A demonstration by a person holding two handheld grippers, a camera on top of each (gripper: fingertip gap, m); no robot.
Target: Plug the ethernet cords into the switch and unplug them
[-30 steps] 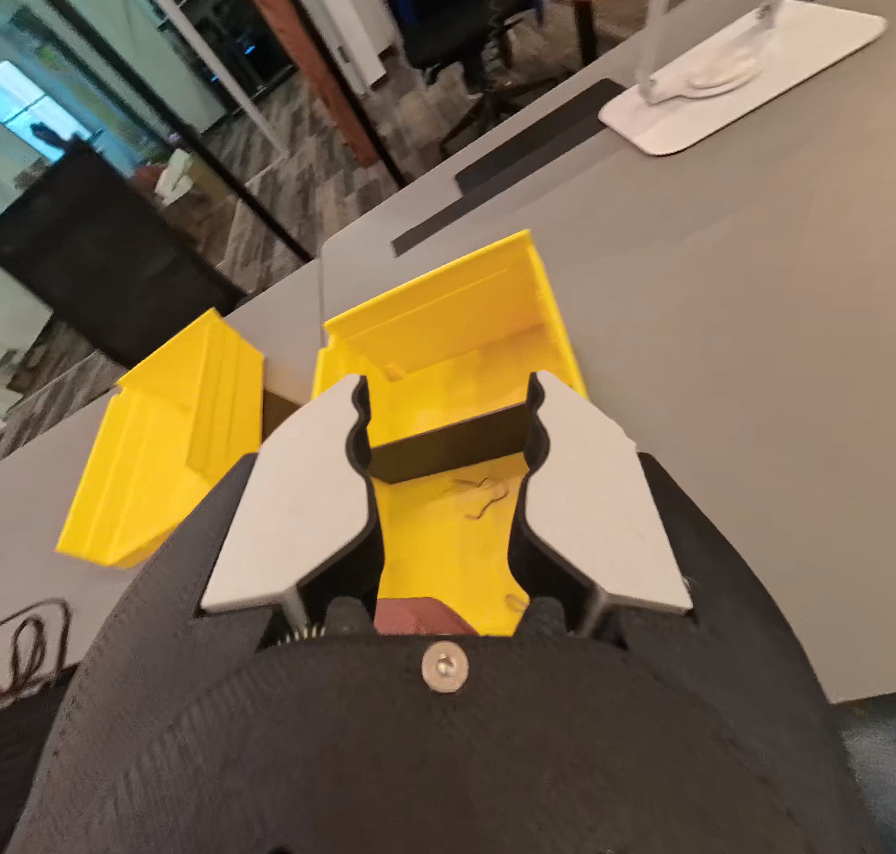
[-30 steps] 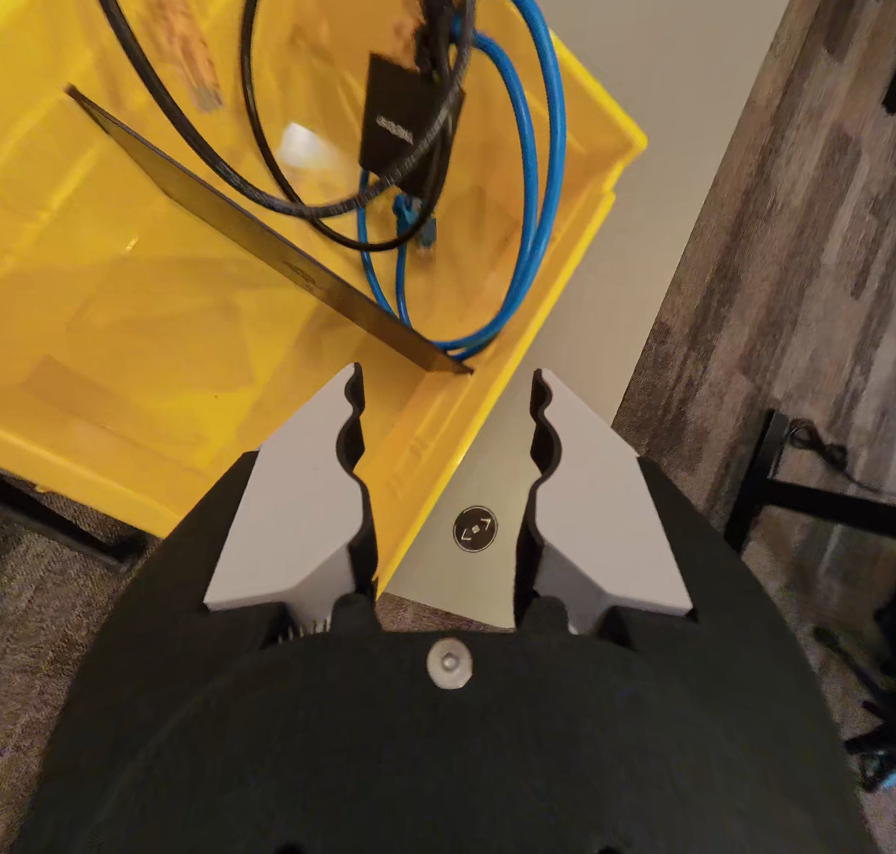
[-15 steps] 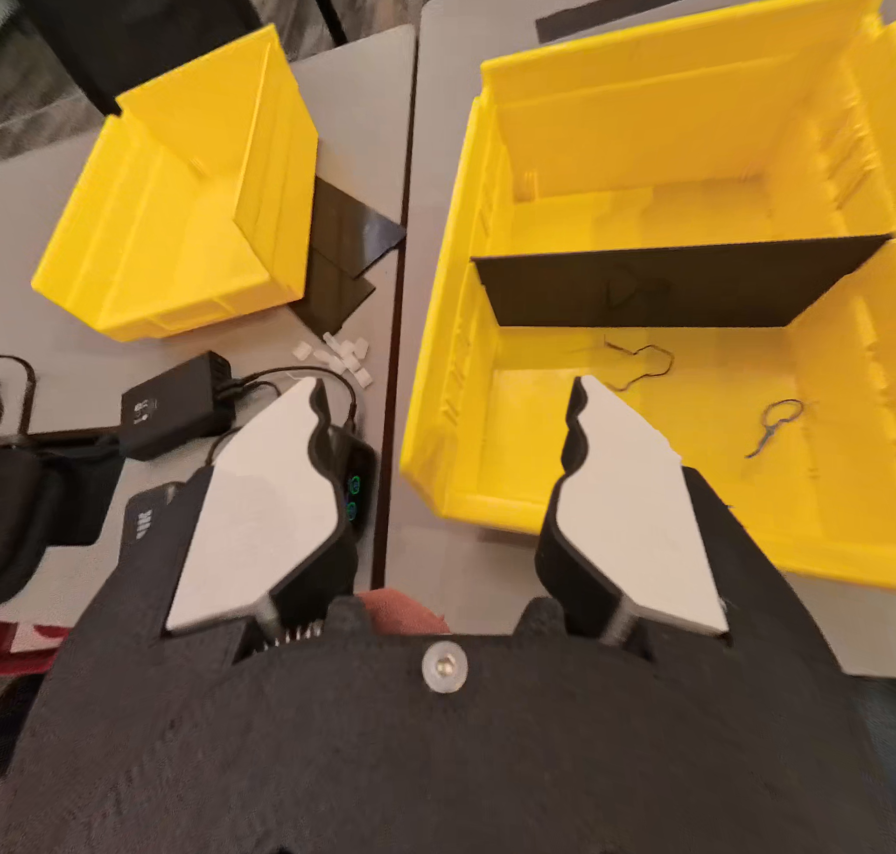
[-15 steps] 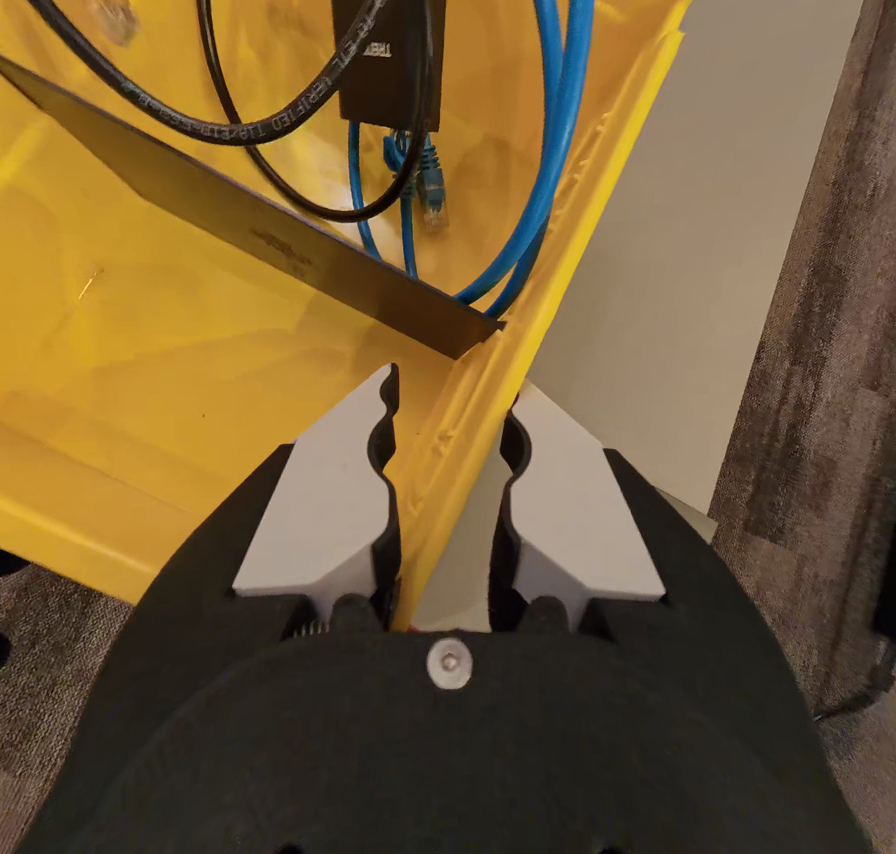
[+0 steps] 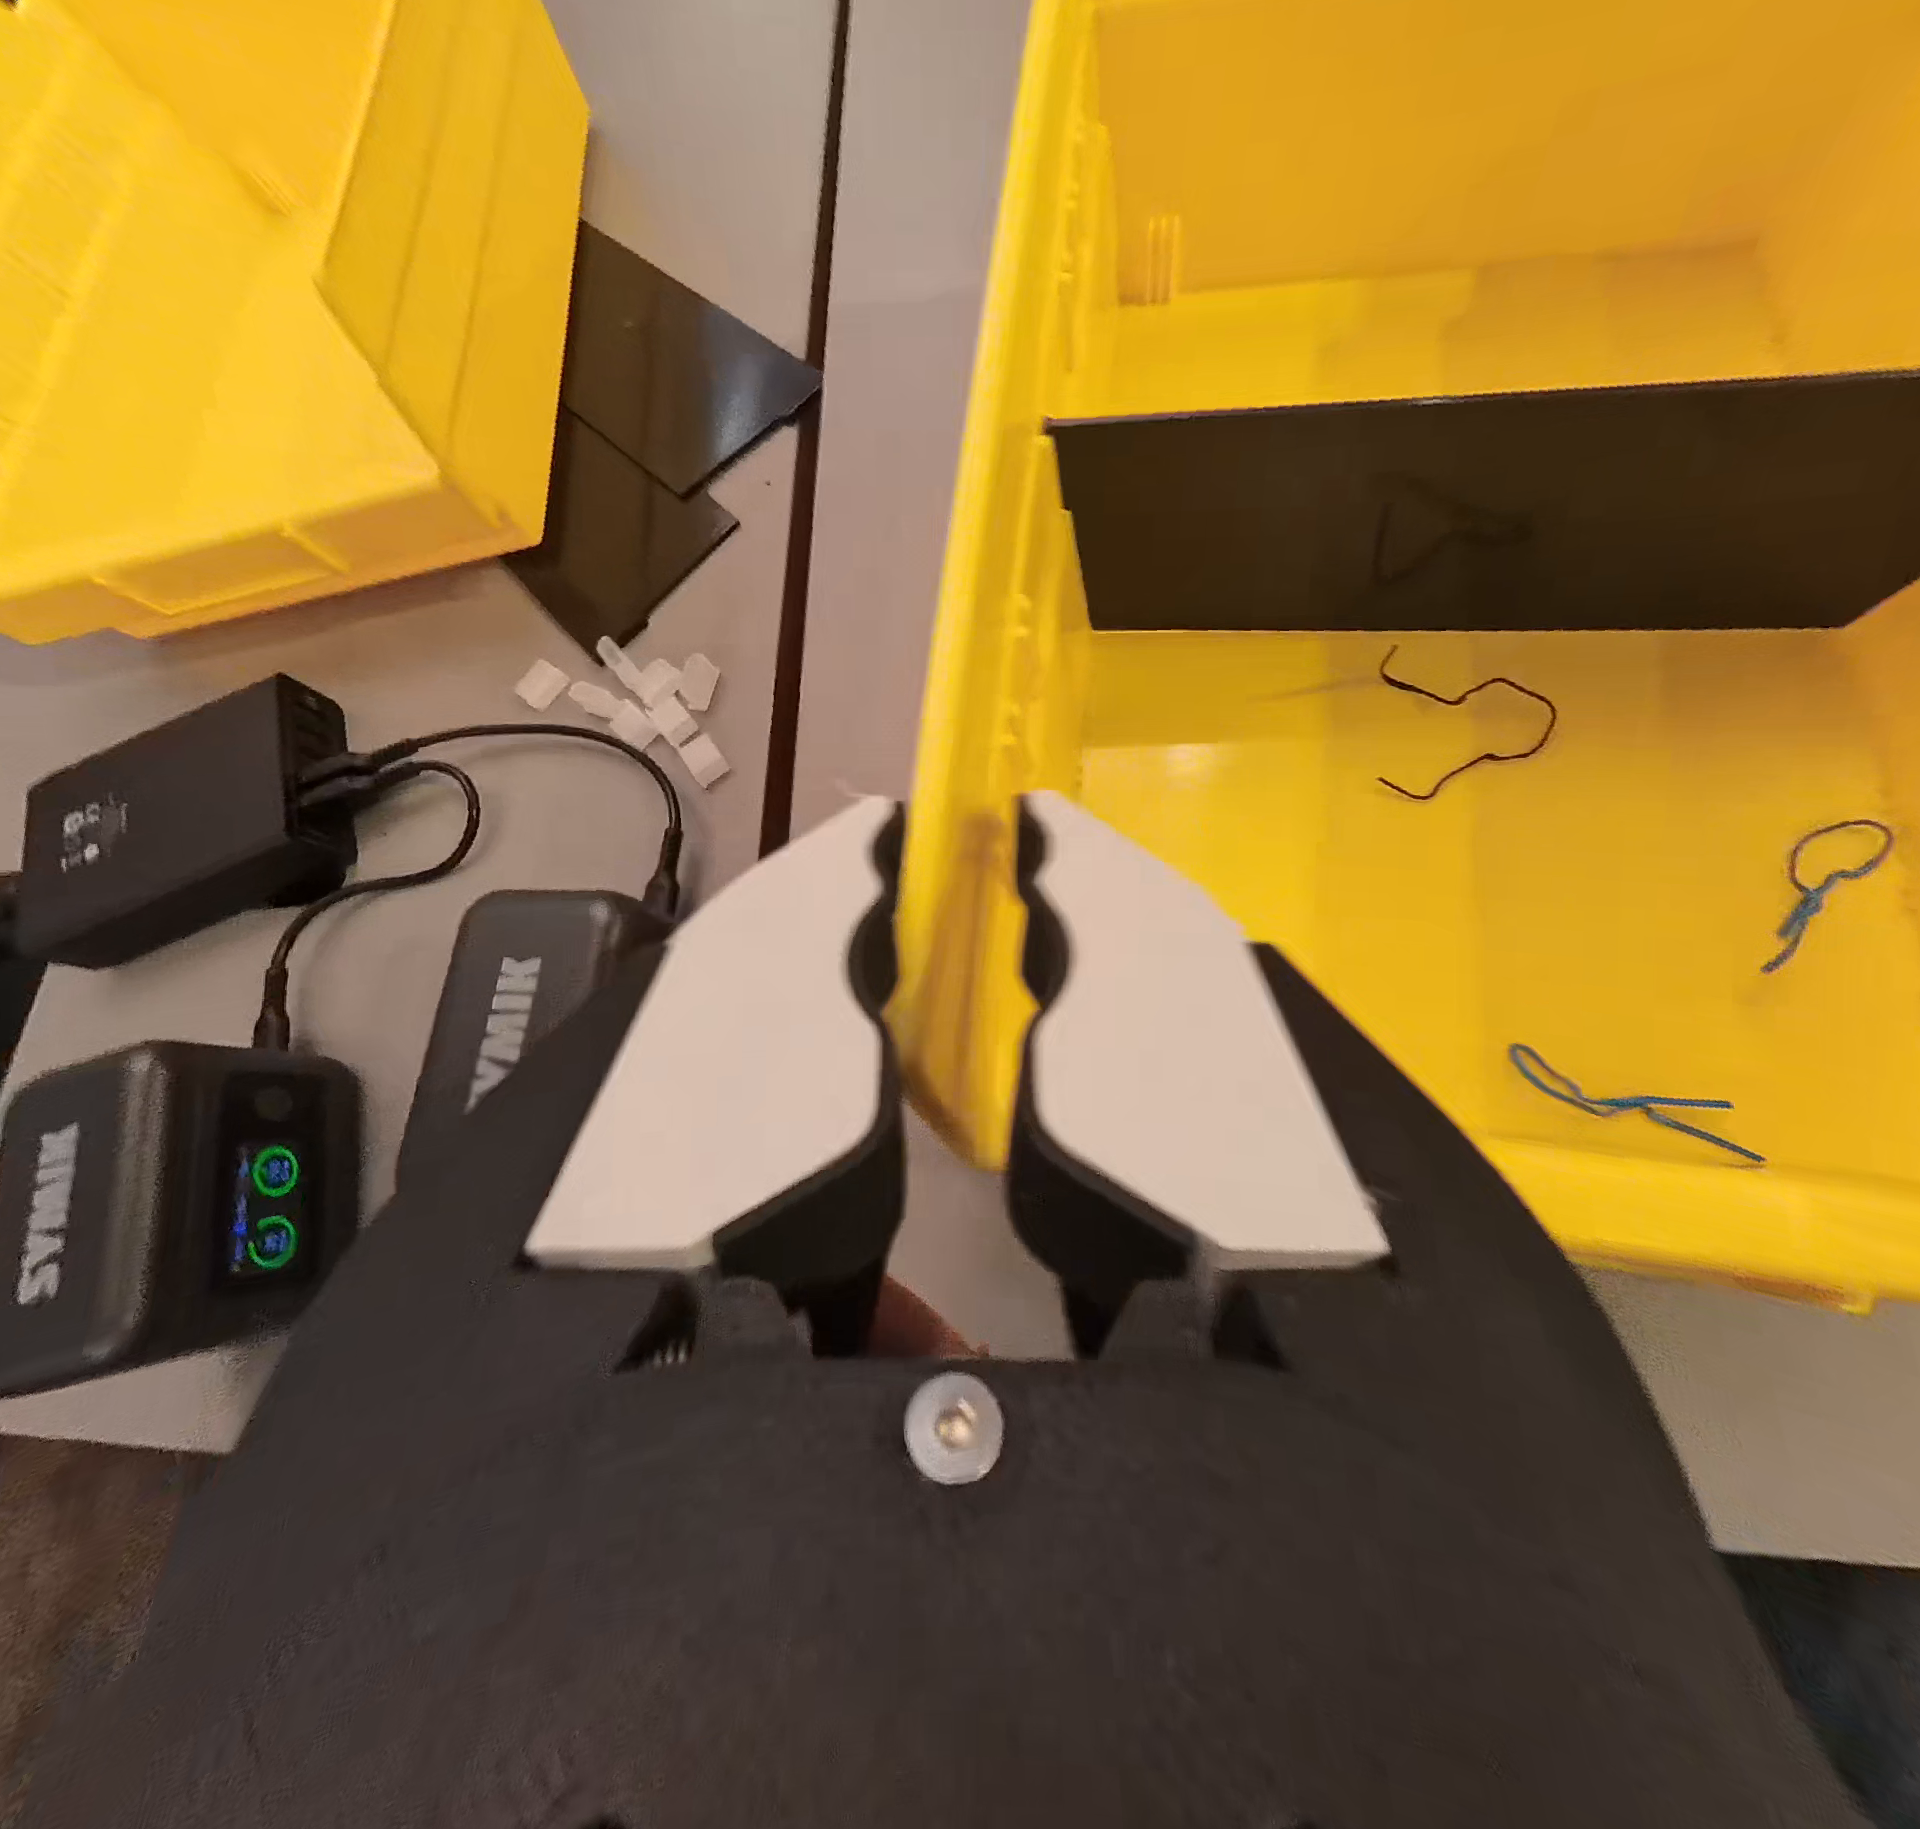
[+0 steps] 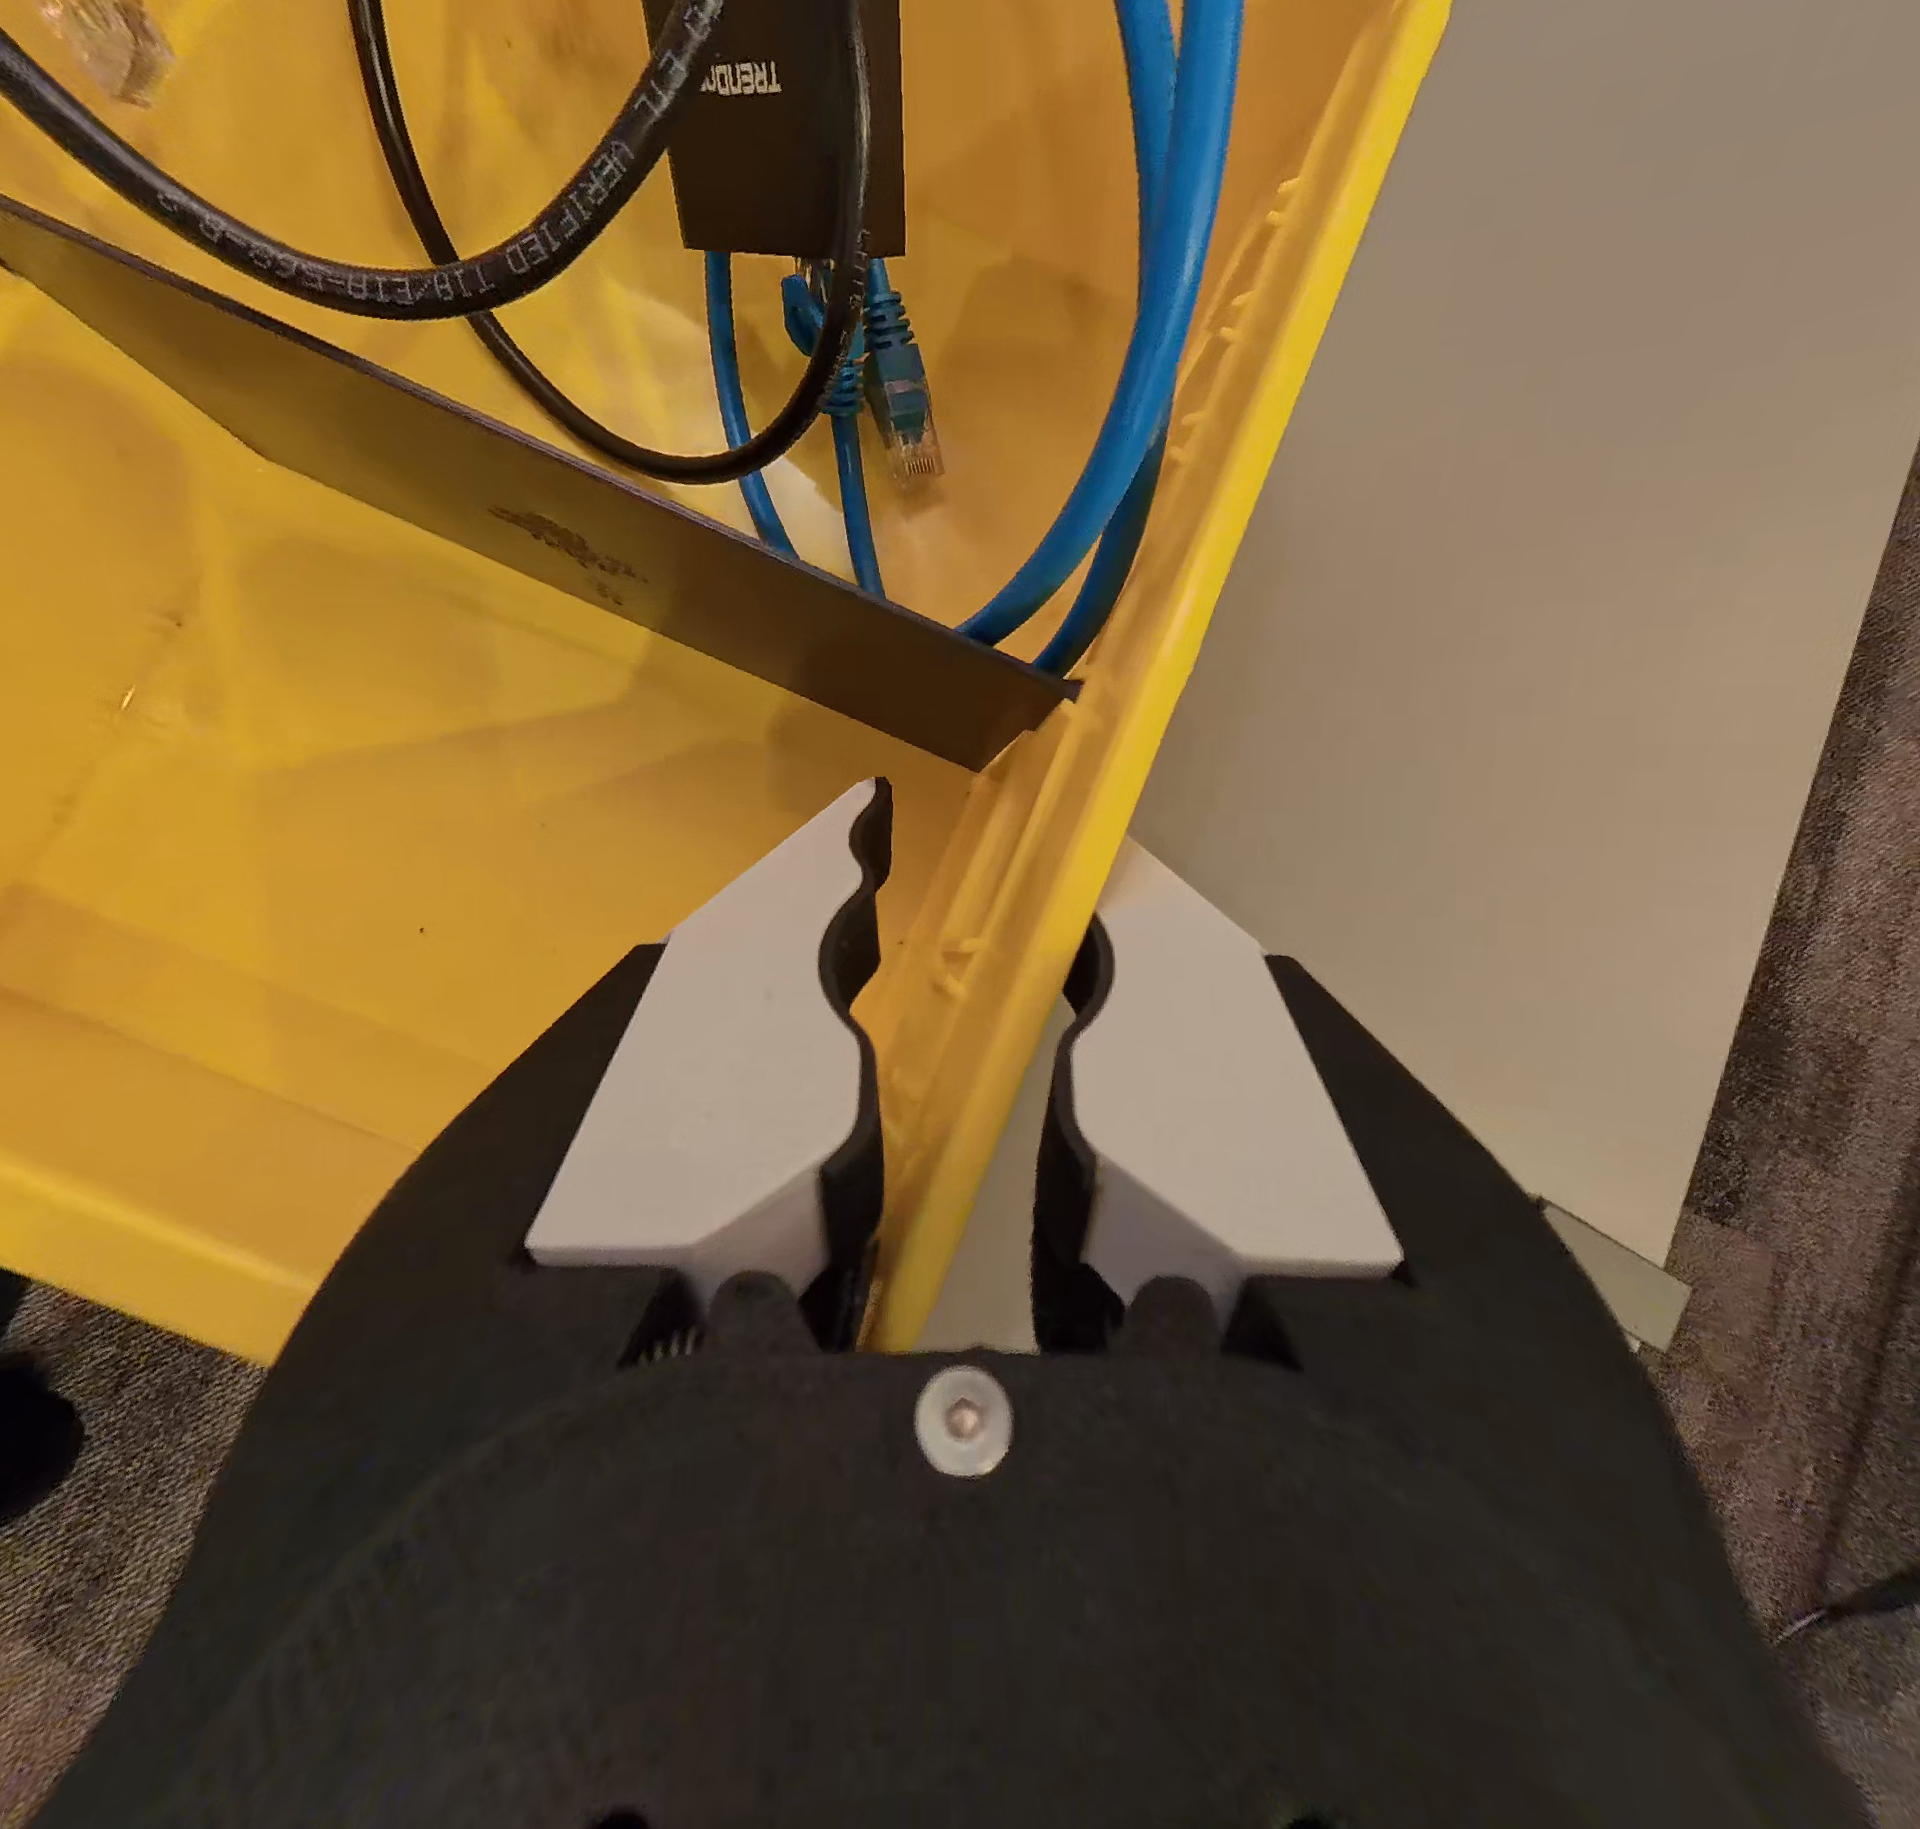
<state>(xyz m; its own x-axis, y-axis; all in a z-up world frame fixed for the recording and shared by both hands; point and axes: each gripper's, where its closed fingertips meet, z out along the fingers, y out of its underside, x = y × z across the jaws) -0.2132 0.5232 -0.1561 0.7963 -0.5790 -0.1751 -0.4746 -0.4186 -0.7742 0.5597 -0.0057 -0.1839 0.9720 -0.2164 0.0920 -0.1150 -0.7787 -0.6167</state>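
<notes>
On the desk [image 5: 914, 169], a big yellow bin [image 5: 1351, 169] is being held at two sides. The left gripper [image 5: 956, 948] is pinching the bin's left wall, with the jaws clenched on the thin plastic. The right gripper [image 6: 977, 969] is pinching the bin's right wall the same way, one finger inside the bin and one outside.

A black divider [image 6: 582, 543] is splitting the bin in two. Past the divider, in the far part, the black switch [image 6: 779, 117] is lying flat. The blue cord [image 6: 1174, 325] is looping beside the switch, and its blue plug [image 6: 904, 397] is lying loose just below the switch, not plugged in. The black cord [image 6: 436, 262] is curling across the switch. A clear plug [image 6: 94, 23] is showing near the bin's far left.

The cords are probably soft and bendy, so holding them in the middle would let the plug flop. It looks best to grab a cord right behind its plug. The plug is likely small, hard and a bit slippery, with a little clip that may snap. The switch seems light and could slide when pushed, so one gripper should hold it by its sides.
</notes>
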